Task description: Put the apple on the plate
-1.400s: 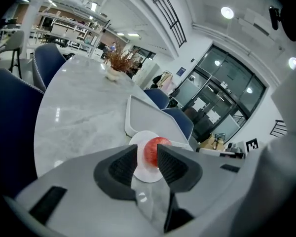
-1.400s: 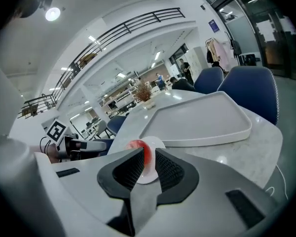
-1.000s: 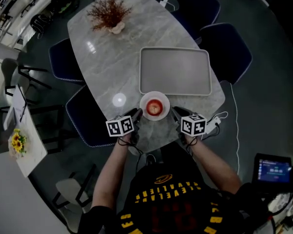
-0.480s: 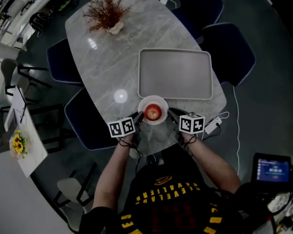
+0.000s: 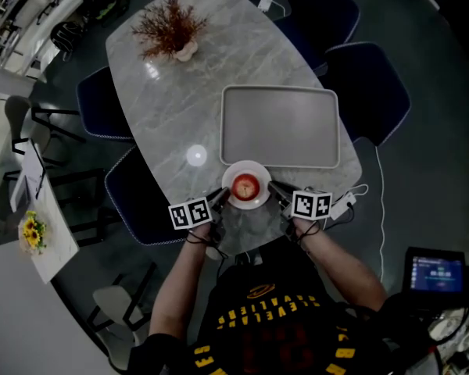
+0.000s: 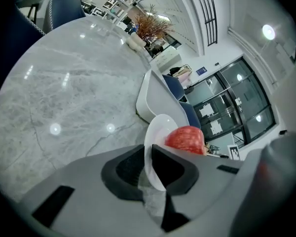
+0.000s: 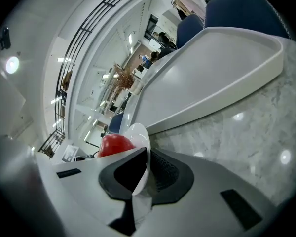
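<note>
Head view, lower centre of frame: the apple (image 5: 246,185) sits on the middle of the small white plate (image 5: 234,198), which rests near the lower edge of the marble table (image 5: 180,108), just below the empty grey tray (image 5: 280,123). By my reading the task's placement is already done.

My left gripper (image 5: 217,198) meets the plate at its lower-left rim. In the left gripper view its jaws are closing with the thin rim between them, the pads against both faces. My right gripper (image 5: 275,190) takes the lower-right rim. In the right gripper view its jaws pinch that rim edge-on.

Governing relation: from each pair of jaws the apple lies inward, toward the plate's centre and apart from the pads. It shows right of the rim in the left gripper view, left of it in the right gripper view. Both grippers stand about equally near. The apple is roundish, with no long axis to tell.
</note>
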Action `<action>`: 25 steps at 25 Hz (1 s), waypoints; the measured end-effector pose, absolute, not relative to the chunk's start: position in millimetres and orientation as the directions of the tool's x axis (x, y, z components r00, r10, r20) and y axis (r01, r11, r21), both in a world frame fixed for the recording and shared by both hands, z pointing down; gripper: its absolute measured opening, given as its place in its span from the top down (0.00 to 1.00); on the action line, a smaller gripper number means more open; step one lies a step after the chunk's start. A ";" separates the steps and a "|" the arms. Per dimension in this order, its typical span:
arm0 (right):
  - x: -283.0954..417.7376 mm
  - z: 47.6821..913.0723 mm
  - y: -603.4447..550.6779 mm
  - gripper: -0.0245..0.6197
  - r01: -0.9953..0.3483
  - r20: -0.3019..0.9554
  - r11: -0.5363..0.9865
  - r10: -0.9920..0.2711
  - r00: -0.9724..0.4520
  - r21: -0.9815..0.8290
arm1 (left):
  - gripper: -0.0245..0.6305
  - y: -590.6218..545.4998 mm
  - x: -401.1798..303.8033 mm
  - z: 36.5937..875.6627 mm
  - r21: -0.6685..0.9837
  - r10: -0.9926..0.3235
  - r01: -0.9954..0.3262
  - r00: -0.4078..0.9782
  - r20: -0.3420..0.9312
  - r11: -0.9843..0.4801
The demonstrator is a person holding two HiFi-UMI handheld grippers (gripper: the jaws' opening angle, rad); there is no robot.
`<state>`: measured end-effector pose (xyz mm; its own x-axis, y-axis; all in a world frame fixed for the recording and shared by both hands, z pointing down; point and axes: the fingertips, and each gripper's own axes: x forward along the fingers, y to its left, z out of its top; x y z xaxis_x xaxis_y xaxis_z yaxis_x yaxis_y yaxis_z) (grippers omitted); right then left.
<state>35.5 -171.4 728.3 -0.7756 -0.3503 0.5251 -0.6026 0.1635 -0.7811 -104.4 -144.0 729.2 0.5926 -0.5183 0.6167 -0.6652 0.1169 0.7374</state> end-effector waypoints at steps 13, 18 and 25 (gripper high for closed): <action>50.2 679.7 -192.0 0.92 -0.417 0.353 0.064 -0.426 -0.833 -0.906 | 0.92 -163.9 -98.7 672.6 0.848 -0.668 -0.521 0.599 0.443 0.095; 64.1 660.2 -207.2 0.92 -0.377 0.328 0.005 -0.483 -0.812 -0.926 | 0.92 -188.4 -92.1 649.6 0.864 -0.699 -0.502 0.605 0.380 0.036; 83.9 601.9 -185.8 0.93 -0.364 0.288 0.010 -0.592 -0.753 -0.931 | 0.93 -181.4 -86.3 586.1 0.879 -0.693 -0.462 0.673 0.259 -0.120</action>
